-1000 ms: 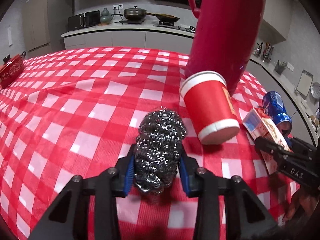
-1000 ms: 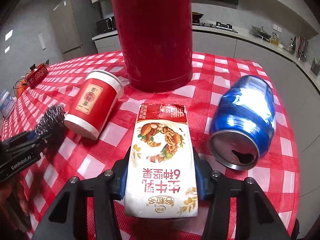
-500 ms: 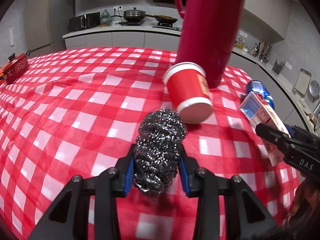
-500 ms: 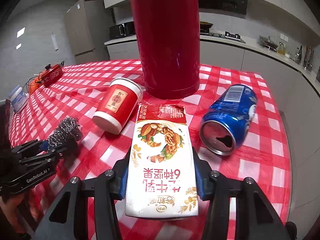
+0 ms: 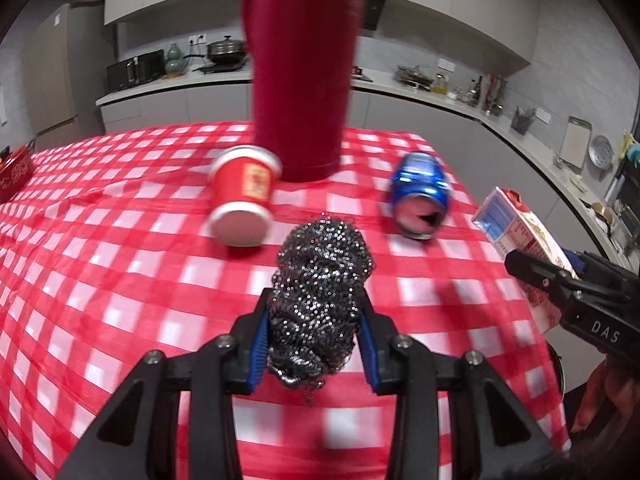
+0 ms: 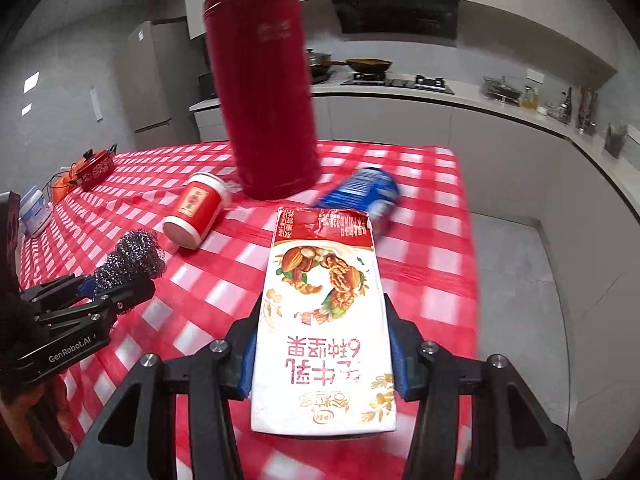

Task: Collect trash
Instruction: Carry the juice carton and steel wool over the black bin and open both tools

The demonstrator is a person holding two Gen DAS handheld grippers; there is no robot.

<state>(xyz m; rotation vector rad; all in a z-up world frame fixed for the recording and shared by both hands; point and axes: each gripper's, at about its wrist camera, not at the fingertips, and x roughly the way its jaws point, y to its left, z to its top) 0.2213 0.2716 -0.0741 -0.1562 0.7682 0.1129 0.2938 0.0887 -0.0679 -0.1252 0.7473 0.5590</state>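
Observation:
My left gripper [image 5: 316, 344] is shut on a steel wool scrubber [image 5: 320, 292] and holds it above the red checked tablecloth [image 5: 120, 280]. It also shows in the right wrist view [image 6: 132, 256]. My right gripper [image 6: 322, 364] is shut on a white milk carton [image 6: 324, 320], lifted over the table's right part; the carton shows in the left wrist view [image 5: 520, 240] too. A red paper cup [image 5: 242, 204] lies on its side. A crushed blue can [image 5: 420, 200] lies to its right.
A tall red thermos [image 5: 300, 72] stands behind the cup and can. A small red pot [image 6: 96, 164] and a white jar [image 6: 38, 216] sit at the table's far left. The table's right edge [image 6: 464, 240] drops to grey floor. Kitchen counters lie behind.
Both grippers have pulled back and risen with their loads; the cup, can and thermos look farther away. The right gripper has moved toward the table's right edge.

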